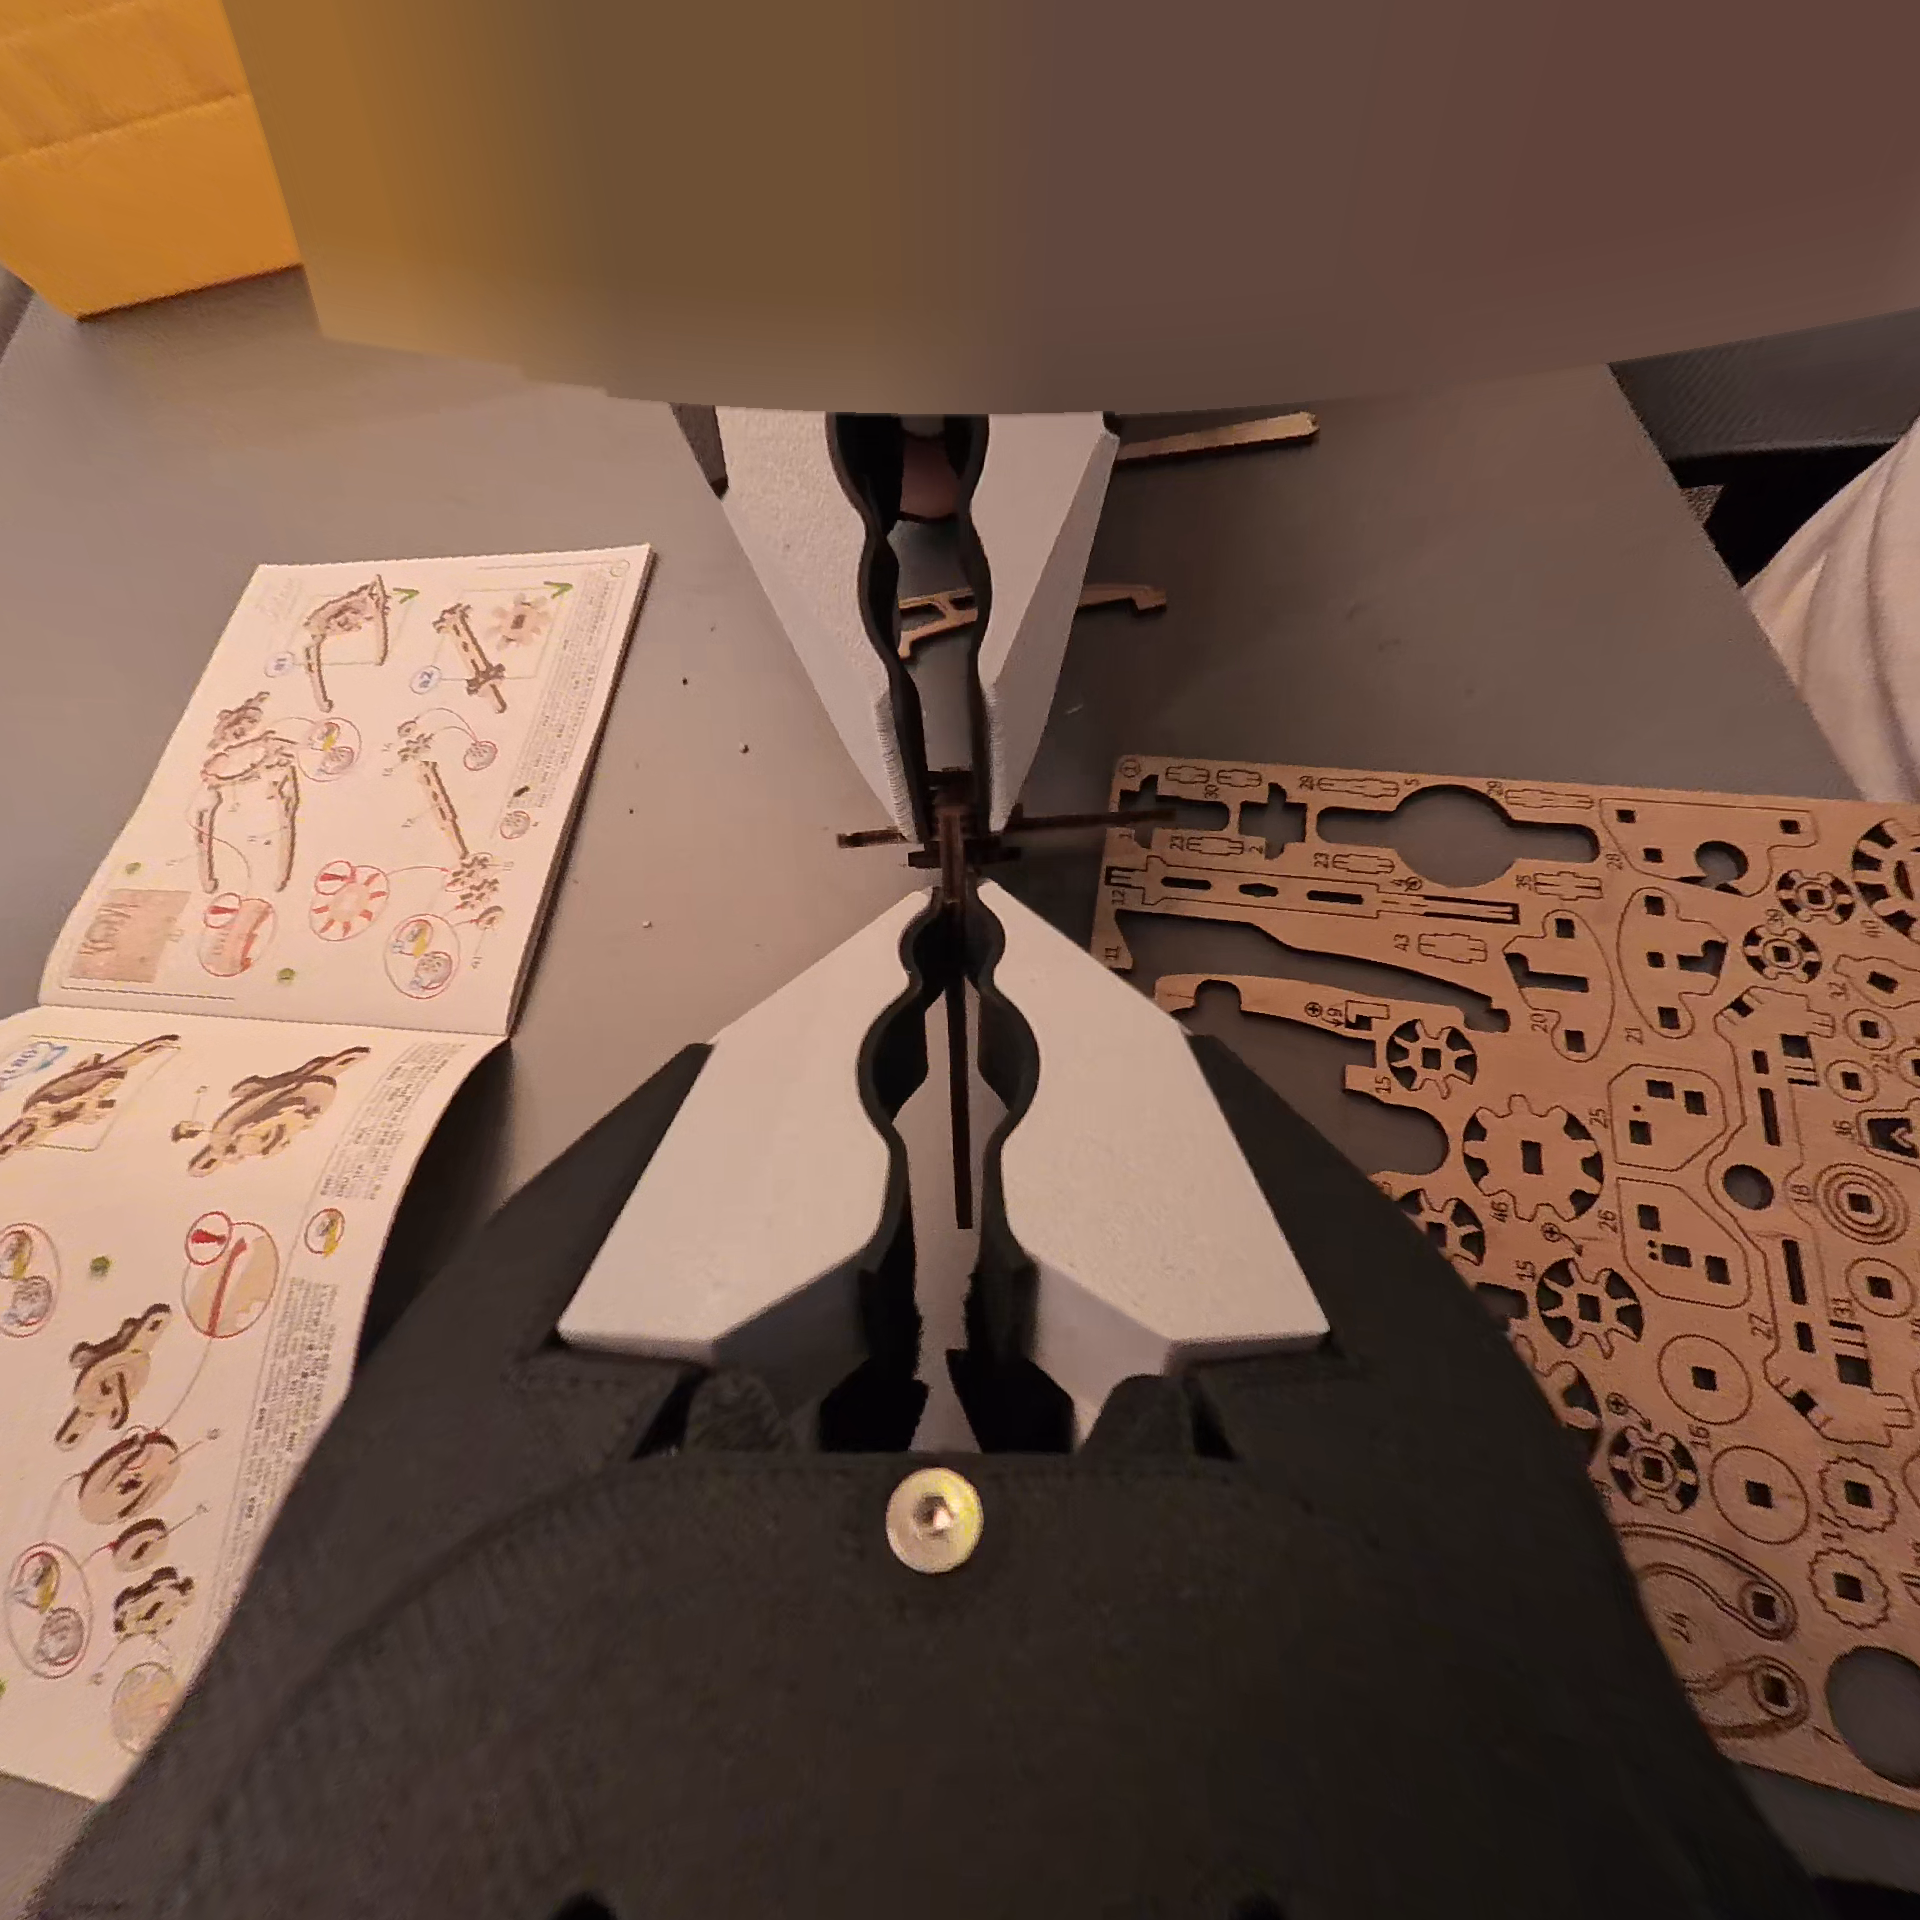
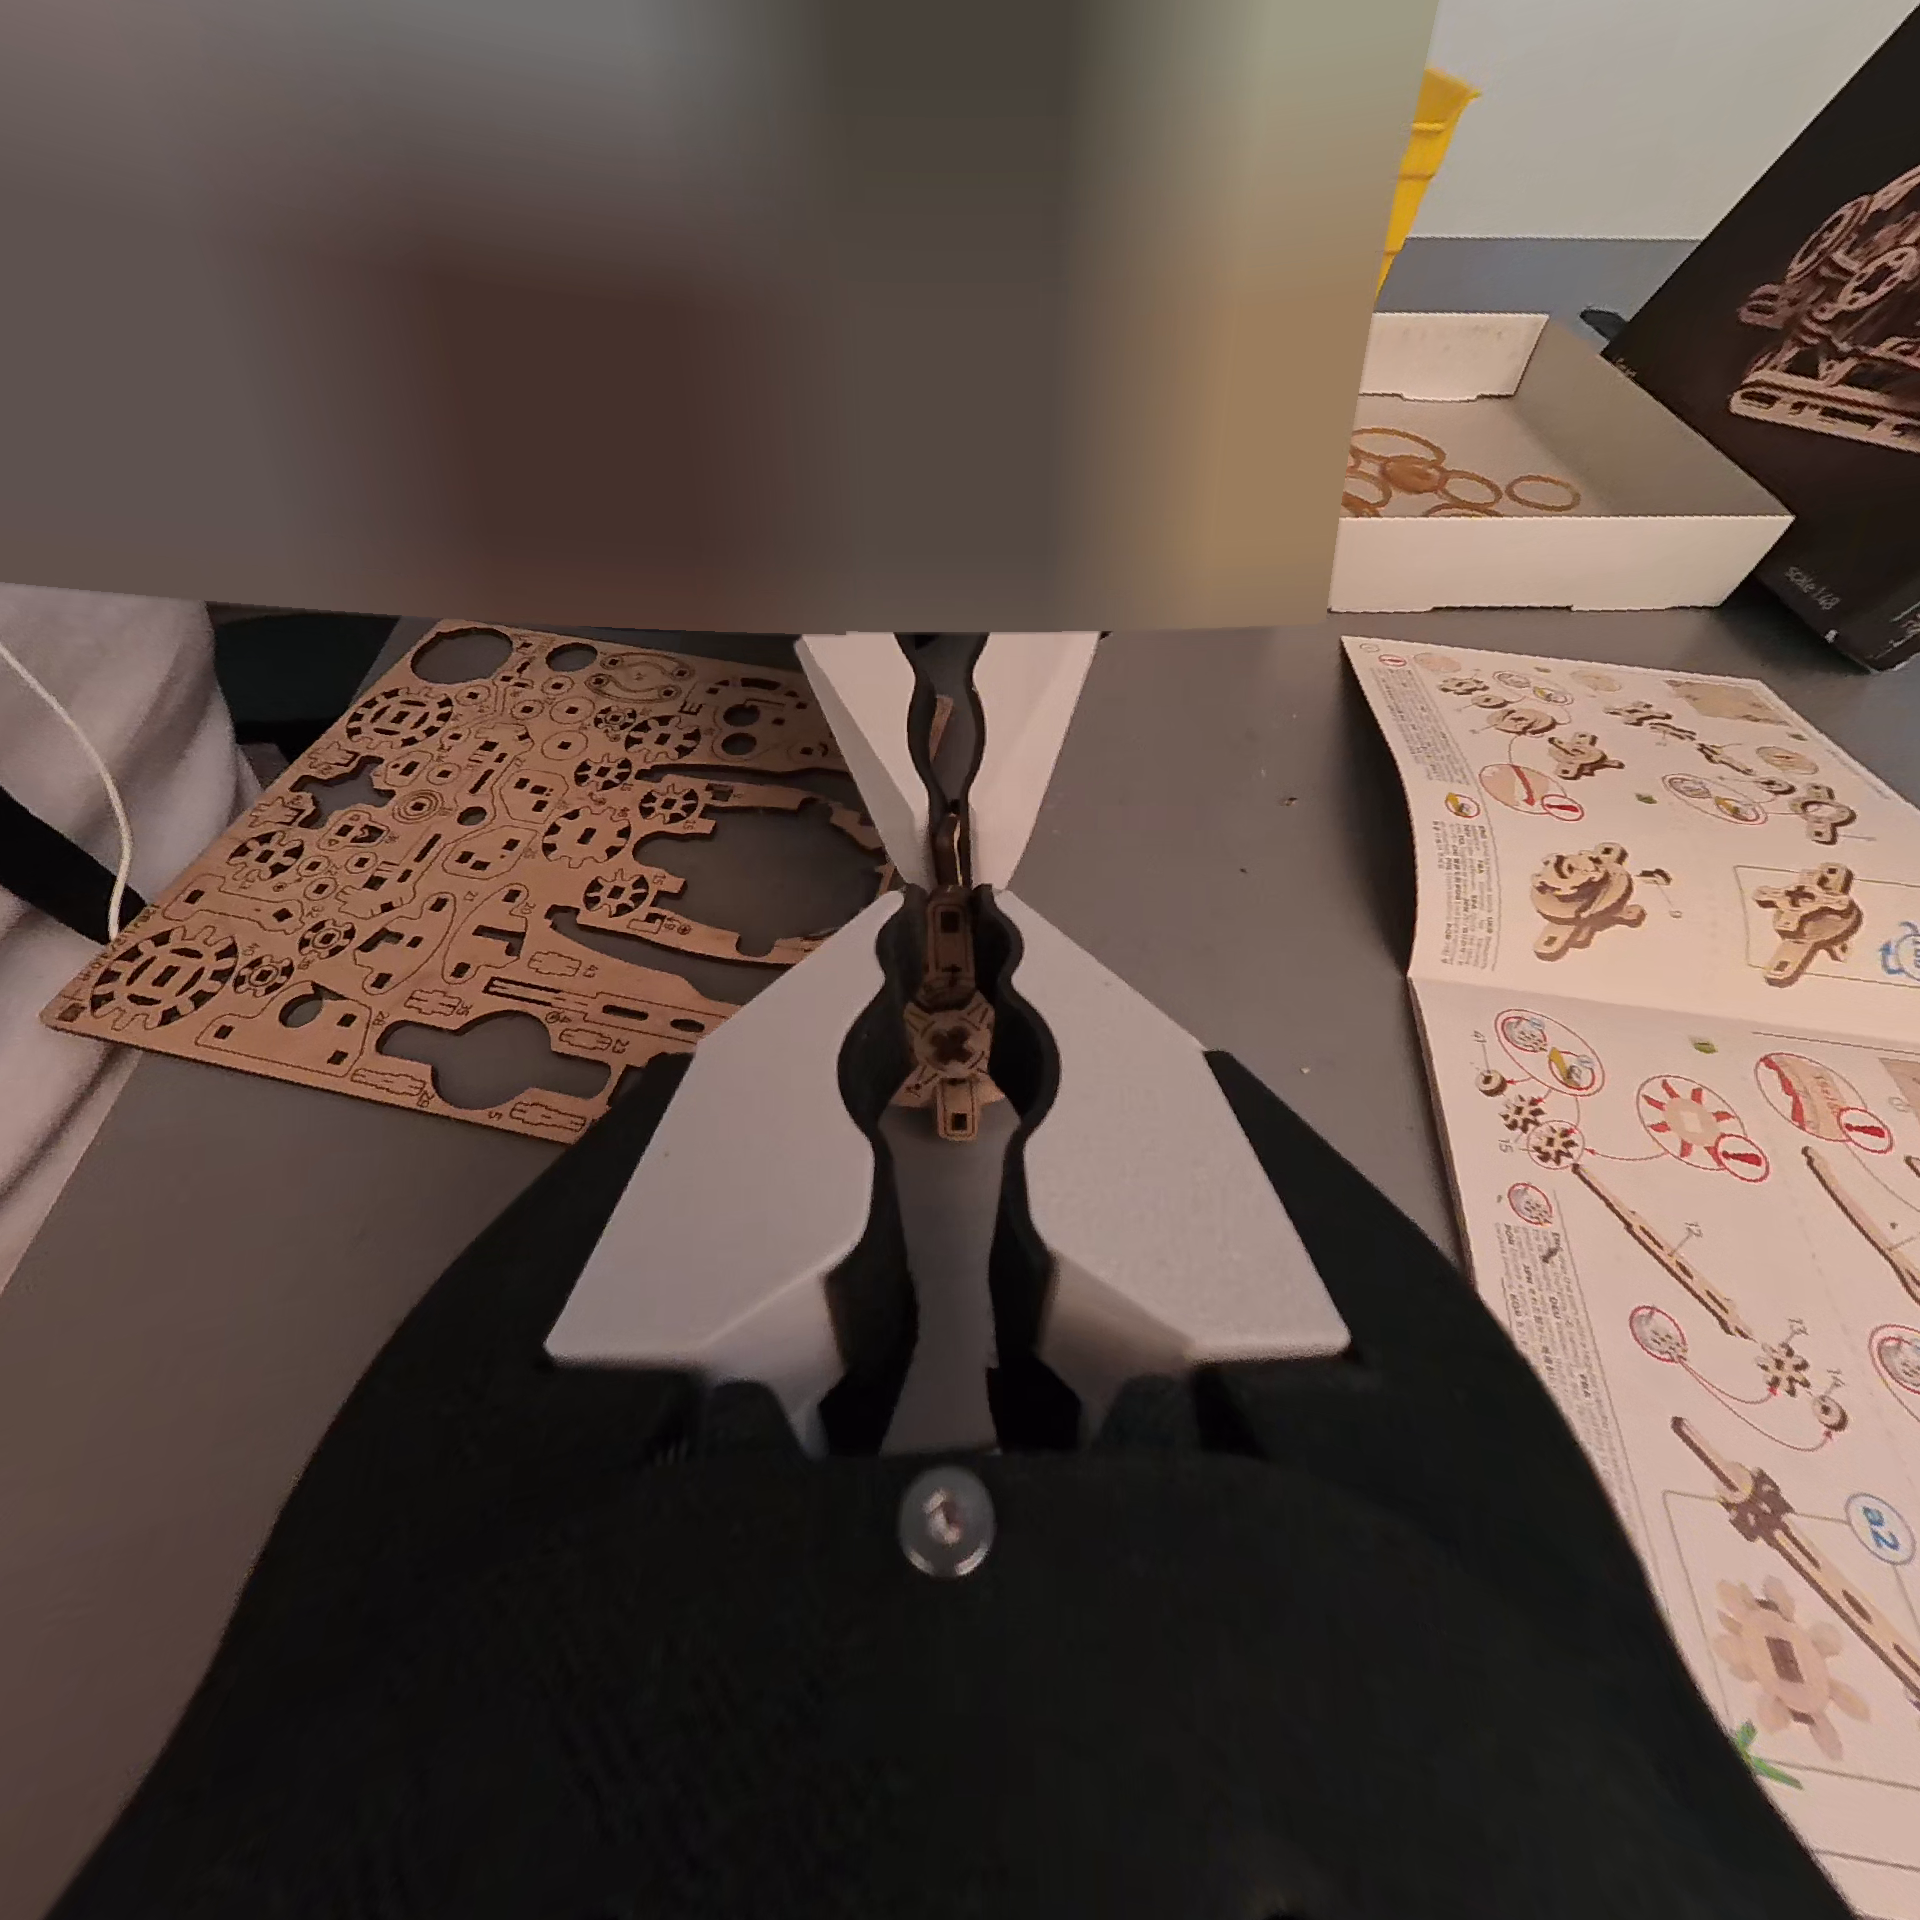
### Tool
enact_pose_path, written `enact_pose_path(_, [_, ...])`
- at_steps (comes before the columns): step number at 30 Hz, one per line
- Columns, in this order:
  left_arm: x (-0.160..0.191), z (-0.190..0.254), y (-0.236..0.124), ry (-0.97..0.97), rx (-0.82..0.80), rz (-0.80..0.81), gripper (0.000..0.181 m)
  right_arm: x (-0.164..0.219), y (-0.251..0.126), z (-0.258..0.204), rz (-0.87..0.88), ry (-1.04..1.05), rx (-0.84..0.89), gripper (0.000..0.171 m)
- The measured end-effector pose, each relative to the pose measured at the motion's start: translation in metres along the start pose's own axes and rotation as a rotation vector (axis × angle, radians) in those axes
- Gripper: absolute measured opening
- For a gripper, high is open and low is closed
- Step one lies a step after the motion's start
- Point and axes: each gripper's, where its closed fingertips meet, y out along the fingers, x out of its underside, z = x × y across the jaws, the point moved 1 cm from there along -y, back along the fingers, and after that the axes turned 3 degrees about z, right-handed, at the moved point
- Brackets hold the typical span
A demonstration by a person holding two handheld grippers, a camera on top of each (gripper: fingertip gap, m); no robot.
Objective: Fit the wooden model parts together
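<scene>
In the left wrist view my left gripper (image 1: 951,909) is shut on a thin wooden strip (image 1: 960,1091), seen edge-on between its dark pads. My right gripper (image 1: 948,795) comes in from the far side, tip to tip with it. A small wooden assembly with cross pieces (image 1: 951,844) sits where the tips meet. In the right wrist view my right gripper (image 2: 951,899) is shut on a wooden axle part with a small gear (image 2: 945,1039). The left gripper (image 2: 951,847) faces it, touching the part's far end. Both are held above the grey table (image 1: 727,644).
A laser-cut wooden parts sheet (image 1: 1558,1195) (image 2: 468,883) lies flat beside the grippers. An open instruction booklet (image 1: 312,831) (image 2: 1662,1039) lies on the other side. Loose wooden pieces (image 1: 1122,603) lie beyond. A white tray with rings (image 2: 1507,499) and a dark box (image 2: 1818,312) stand behind. My two grippers' fingertips are within a few centimetres of each other.
</scene>
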Motion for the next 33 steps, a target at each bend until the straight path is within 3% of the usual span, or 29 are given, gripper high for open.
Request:
enact_pose_path(19, [-0.015,-0.004,-0.007,0.075,-0.082,0.048,0.0,-0.014,-0.007,0.002,0.115,0.029,-0.01,0.007])
enact_pose_path(33, [-0.013,-0.005,-0.007,0.079,-0.088,0.037,0.002,-0.012,-0.006,0.001,0.092,0.002,-0.001,0.007])
